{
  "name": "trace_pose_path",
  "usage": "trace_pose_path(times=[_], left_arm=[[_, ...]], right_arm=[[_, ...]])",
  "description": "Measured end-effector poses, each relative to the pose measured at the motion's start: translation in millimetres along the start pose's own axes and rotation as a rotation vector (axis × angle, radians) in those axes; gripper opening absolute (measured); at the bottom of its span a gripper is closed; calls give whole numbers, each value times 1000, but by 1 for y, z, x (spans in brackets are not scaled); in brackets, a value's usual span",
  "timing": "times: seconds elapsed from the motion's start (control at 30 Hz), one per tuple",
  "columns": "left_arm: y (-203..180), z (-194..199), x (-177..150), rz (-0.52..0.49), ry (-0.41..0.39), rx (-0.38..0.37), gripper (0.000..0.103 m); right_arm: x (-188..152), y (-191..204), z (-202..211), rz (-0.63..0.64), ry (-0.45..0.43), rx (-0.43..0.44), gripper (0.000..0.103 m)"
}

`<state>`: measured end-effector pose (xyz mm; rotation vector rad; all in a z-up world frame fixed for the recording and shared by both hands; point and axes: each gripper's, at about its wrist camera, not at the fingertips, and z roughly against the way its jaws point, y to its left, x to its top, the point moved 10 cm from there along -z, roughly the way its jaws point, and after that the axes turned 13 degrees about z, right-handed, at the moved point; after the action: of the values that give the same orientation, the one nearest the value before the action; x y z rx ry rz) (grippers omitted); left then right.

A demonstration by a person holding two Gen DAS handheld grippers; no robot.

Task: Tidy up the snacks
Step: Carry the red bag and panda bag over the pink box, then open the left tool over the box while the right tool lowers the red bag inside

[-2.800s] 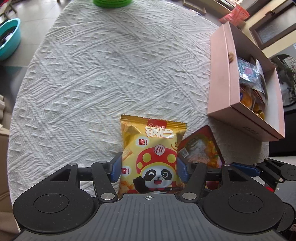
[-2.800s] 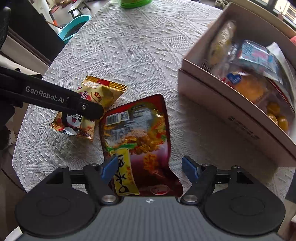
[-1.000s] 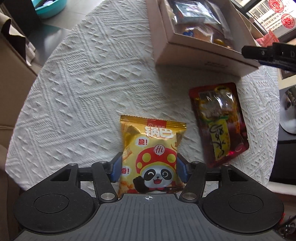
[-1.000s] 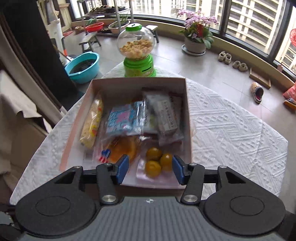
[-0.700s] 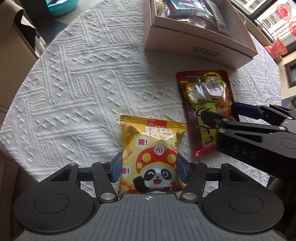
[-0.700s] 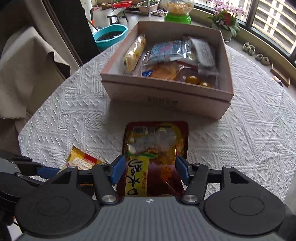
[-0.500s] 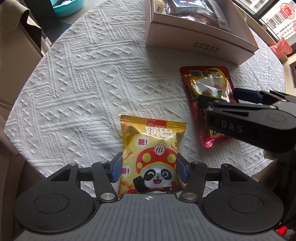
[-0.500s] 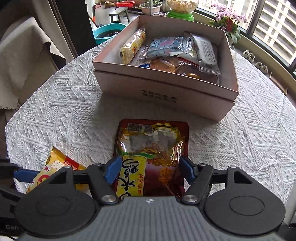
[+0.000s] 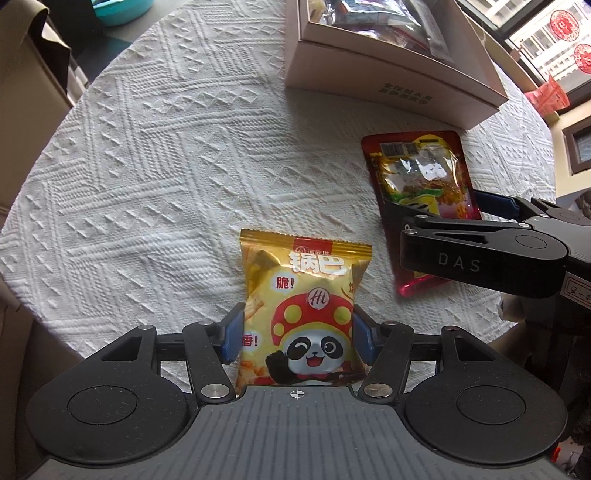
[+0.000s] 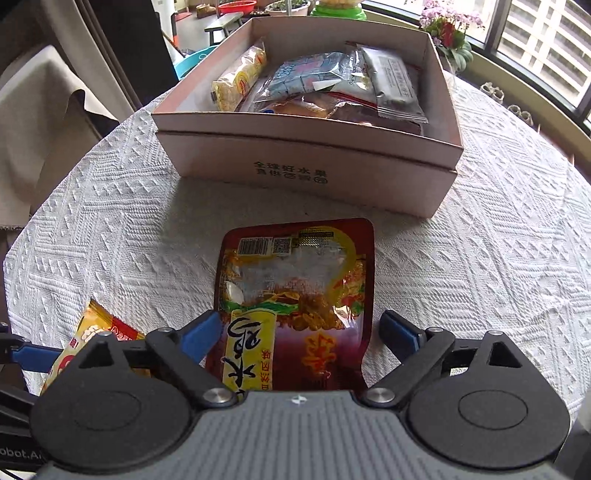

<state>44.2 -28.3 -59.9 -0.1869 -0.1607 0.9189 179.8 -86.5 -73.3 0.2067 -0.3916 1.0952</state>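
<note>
My left gripper [image 9: 297, 334] is shut on a yellow panda snack bag [image 9: 304, 306] and holds it above the white tablecloth [image 9: 166, 166]. My right gripper [image 10: 299, 332] is open, its blue fingers on either side of the near end of a red snack pouch [image 10: 295, 295] that lies flat on the cloth. The pouch also shows in the left wrist view [image 9: 421, 181], with the right gripper [image 9: 443, 218] over its near end. The open pink cardboard box [image 10: 306, 162], holding several snack packets, stands just beyond the pouch. The yellow bag's corner shows in the right wrist view [image 10: 92, 332].
The round table's edge [image 10: 22, 236] curves close on the left. A beige draped chair [image 10: 40, 118] stands beyond it. A teal basin [image 9: 122, 11] sits on the floor. Windows and potted flowers [image 10: 447, 29] lie behind the box.
The right gripper swung from above the box down to the red pouch and opened wider around it. The left gripper kept its hold on the yellow bag and turned to face the box.
</note>
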Motion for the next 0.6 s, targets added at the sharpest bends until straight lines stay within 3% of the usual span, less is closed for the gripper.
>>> trace_pose_path(times=[0.1,0.17,0.27,0.37,0.6], left_arm=[[8,3,2,5,20,-15,64],[9,5,-2,8,48,-26,64],[1,21,-4,-5,66,-63,64],[-17,49,23,-25,-5,-97,64],[-96,128,137,-43,-268,-211,65]], right_arm=[[4,7,-8,18,31,-44,102],[8,8,-9,3,46,-46,100],[8,10,4,40,76,-28,74],[1,5,21,26,112,-15,70],[12,-23,65,-63,81,-18,70]])
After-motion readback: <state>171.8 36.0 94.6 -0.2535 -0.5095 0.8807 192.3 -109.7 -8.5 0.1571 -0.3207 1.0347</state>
